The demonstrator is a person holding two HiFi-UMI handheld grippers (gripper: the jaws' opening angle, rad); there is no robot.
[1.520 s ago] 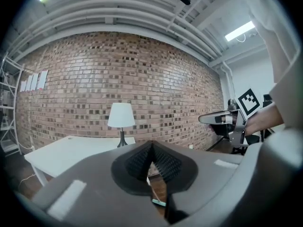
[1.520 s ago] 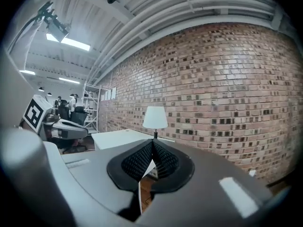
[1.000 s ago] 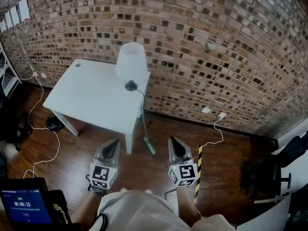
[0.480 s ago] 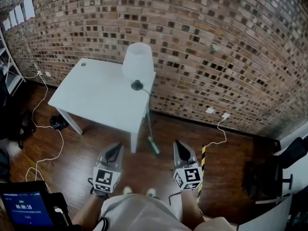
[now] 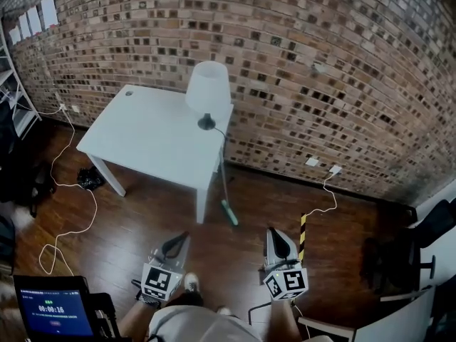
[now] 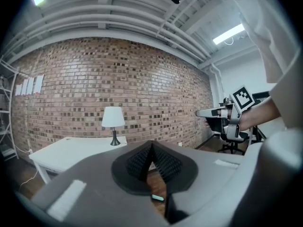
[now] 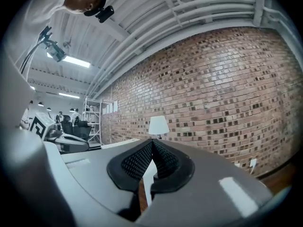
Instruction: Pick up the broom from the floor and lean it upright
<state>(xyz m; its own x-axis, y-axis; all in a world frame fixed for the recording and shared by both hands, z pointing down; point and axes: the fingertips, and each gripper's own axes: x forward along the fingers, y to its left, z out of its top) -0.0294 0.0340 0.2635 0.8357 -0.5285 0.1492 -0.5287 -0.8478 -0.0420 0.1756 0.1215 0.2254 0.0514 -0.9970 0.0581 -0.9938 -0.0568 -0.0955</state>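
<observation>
Since the earlier frame both of my claws have dropped lower and nearer in the head view, while the table and lamp have slid up and to the right.

The red-brown brick wall (image 5: 299, 63) fills the far side. Below it the dark wooden plank floor (image 5: 142, 212) runs toward me. The white rectangular table (image 5: 149, 137) stands against the wall on the left, and a black office chair (image 5: 399, 258) sits at the far right, well apart from it. A lamp with a white shade and a black base (image 5: 208, 87) stands on the table's far right corner.

The slim broom with a teal head (image 5: 229, 213) is just right of the table's near right leg. Its head is on the floor and its thin handle runs up along the table's right edge. I cannot tell whether it leans on the table.

A loose white cable (image 5: 85, 209) snakes over the floor to the left of the table. A yellow-and-black striped strip (image 5: 302, 234) lies on the floor to the right of the broom, near my right claw. A dark tablet with a blue screen (image 5: 53, 312) sits near left.

My left gripper (image 5: 184, 237) is clenched with nothing between its ribbed pads. My right gripper (image 5: 275, 232) is clenched the same way. Both are well short of the broom, with only bare floor between.
</observation>
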